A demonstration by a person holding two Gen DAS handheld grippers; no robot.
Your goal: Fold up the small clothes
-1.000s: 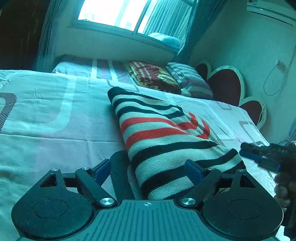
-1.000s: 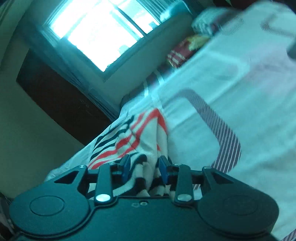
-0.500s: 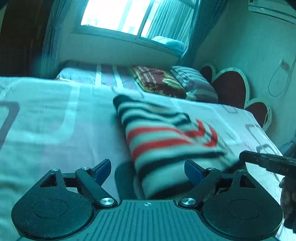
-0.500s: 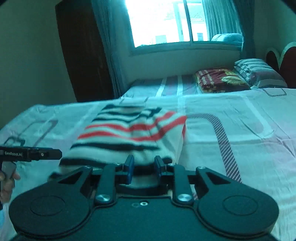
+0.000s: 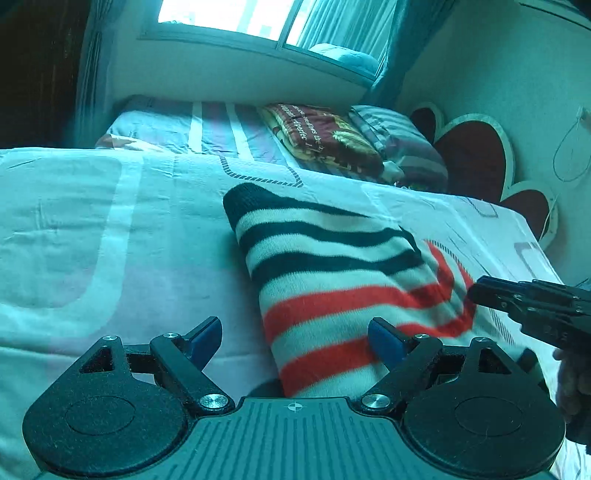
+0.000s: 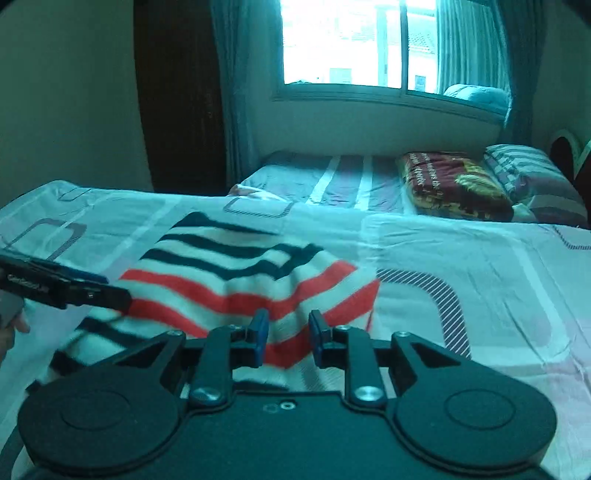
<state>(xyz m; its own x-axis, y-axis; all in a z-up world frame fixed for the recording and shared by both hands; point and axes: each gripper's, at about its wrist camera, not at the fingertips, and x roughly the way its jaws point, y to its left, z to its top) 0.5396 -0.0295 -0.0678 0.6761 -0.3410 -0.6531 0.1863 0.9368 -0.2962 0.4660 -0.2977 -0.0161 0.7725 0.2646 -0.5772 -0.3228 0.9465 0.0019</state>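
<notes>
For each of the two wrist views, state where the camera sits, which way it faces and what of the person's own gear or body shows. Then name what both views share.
Left wrist view: sits behind the open left gripper, facing across the bed toward the window; the right gripper and some of the hand holding it enter at right.
Right wrist view: sits behind the right gripper, jaws slightly apart, facing the window; the left gripper enters at left.
Shared: the striped garment, the bed, the dark red pillow, the window.

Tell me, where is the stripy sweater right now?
The stripy sweater lies folded on the bed sheet, in the middle of both views, just ahead of the left hand-held gripper and the right hand-held gripper.
</notes>
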